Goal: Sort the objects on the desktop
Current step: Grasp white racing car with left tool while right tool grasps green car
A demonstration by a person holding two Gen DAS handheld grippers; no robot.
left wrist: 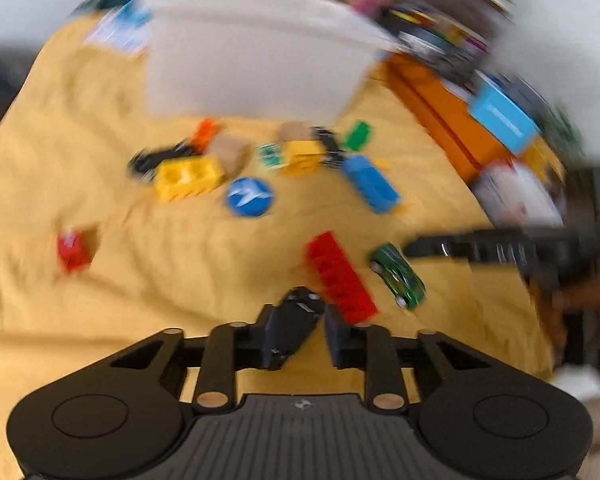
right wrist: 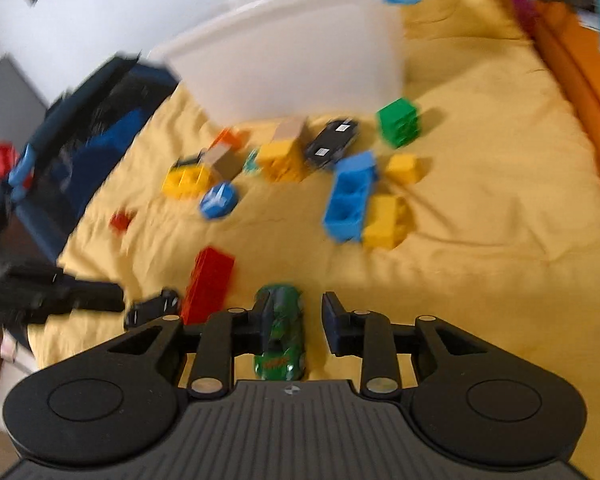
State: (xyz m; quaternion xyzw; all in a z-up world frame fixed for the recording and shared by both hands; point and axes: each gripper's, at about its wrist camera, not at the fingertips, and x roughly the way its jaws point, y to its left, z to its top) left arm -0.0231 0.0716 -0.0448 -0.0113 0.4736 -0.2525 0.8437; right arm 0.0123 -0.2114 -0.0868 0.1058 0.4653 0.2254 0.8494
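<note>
Left wrist view shows the left gripper (left wrist: pixel 296 334) low over the yellow cloth (left wrist: pixel 100 184). A little black car (left wrist: pixel 294 326) lies slanted between its fingers. The left finger seems to touch the car, but there is a gap at the right finger, so the fingers are apart and not squeezing. A long red brick (left wrist: pixel 340 276) lies just past the right finger, very near the car.

Right wrist view shows the right gripper (right wrist: pixel 294 328) over a green car (right wrist: pixel 280 336). The car sits close by the left finger, with a wide gap to the right finger. These fingers are apart too.

Both pictures are blurry, so the hands look to be moving. To do this step well, I think each hand should slow down, put its car in the middle of its fingers, then squeeze on the car's two long sides. The left hand should keep its right finger clear of the red brick. The big white bin (right wrist: pixel 300 60) stands far ahead of both grippers, behind the pile of bricks.
</note>
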